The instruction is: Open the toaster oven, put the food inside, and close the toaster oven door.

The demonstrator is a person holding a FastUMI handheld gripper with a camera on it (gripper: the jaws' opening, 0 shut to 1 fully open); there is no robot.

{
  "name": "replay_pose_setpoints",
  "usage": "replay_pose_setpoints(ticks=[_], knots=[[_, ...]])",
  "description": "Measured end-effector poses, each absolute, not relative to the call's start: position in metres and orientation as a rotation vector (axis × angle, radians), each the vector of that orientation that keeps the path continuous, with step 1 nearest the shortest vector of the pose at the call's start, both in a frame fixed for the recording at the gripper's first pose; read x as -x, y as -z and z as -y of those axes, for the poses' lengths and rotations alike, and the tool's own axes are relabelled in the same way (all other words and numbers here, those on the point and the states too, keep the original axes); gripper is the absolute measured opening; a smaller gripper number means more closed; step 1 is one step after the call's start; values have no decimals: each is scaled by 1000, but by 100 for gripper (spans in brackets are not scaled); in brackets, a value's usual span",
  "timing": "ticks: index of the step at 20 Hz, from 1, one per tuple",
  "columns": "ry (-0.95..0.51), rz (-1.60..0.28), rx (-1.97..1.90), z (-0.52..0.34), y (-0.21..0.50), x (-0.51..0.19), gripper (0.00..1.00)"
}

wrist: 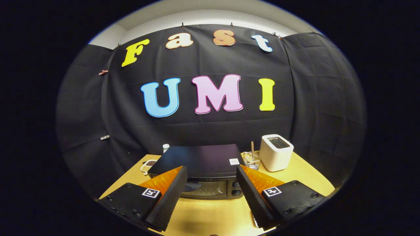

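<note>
**Open gripper hangs above the table in front of the closed toaster oven**

The gripper (211, 182) is held above a light wooden table (216, 216), looking down and forward. Its two fingers (170, 196) are spread wide, with nothing between them but bare tabletop and the front of the oven beyond. They touch nothing.

The toaster oven (200, 164) sits on the table just ahead of the fingertips, roughly centred between them. It is a dark box with a flat dark top, and a small pale sticker (234, 161) lies near the top's right front corner. Its glass door (205, 189) faces the gripper and is closed, standing upright against the front. Two round knobs (236, 188) sit one above the other at the right end of the front. What is inside the oven cannot be made out through the glass.

To the right of the oven, well back on the table, stands a white slot toaster (276, 152). Between it and the oven is a small clear container (252, 160) with a stick-like handle rising from it. To the left of the oven, near its rear corner, lies a small pale dish (148, 165) with dark and light contents; whether this is the food for the oven cannot be told. Behind it a small white-capped bottle (166, 147) stands close to the black cloth wall (311, 98) that closes off the back of the booth.
</note>
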State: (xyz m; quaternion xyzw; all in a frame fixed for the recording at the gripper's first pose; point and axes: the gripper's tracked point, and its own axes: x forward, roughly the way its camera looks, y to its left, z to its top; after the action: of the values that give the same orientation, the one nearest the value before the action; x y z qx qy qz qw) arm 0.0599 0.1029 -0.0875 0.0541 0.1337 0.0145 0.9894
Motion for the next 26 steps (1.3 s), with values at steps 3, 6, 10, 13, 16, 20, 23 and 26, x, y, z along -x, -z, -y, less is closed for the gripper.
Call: replay_pose_setpoints(ticks=[3,6,10,13,16,20,23,26], knots=[[-37,-310,-108,-125,108,-73,99],[-27,-343,-88,-142,130,-87,99],[-13,-356,-100,-159,151,-104,100],[-8,-375,-84,-170,171,-115,99],[1,-391,-66,-181,185,-123,99],[8,-415,-34,-188,204,-131,99],[18,-417,-29,-188,210,-136,99],[18,-417,-15,-187,211,-135,99]])
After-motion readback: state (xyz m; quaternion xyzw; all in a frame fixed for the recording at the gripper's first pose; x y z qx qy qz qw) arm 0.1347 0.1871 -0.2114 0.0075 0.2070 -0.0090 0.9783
